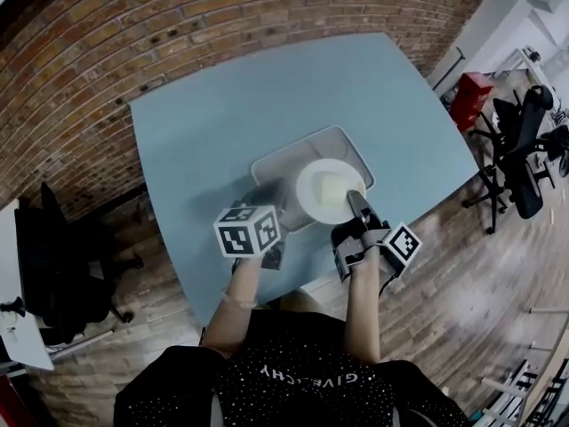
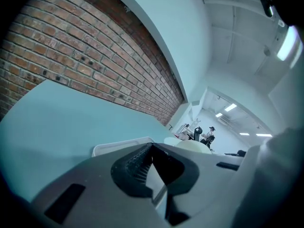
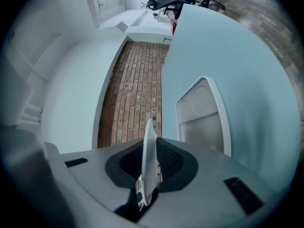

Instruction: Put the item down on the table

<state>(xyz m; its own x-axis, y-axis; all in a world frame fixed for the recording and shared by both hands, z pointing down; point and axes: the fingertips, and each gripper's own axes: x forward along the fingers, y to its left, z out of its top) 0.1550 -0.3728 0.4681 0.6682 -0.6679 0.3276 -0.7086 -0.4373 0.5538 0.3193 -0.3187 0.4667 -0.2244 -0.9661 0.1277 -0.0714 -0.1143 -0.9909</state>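
Note:
My right gripper [image 1: 354, 198] [image 3: 149, 170] is shut on the near rim of a white plate [image 1: 311, 207] [image 3: 148, 151], which it holds level. A pale cream lump [image 1: 331, 189] [image 2: 192, 146] rests on the plate. Under the plate is a light grey tray [image 1: 351, 145] [image 3: 204, 103] [image 2: 118, 145], near the front of the blue table [image 1: 222, 123]. At the tray's near left corner, my left gripper [image 1: 271, 198] [image 2: 154, 172] has its jaws closed on a thin pale edge, apparently the tray's rim. Whether the tray rests on the table or is lifted I cannot tell.
A brick wall [image 1: 133, 34] runs along the table's far side. Black office chairs [image 1: 524, 149] and a red box [image 1: 469, 96] stand on the wooden floor to the right. Another dark chair [image 1: 53, 265] stands at the left. The table's front edge lies just below the grippers.

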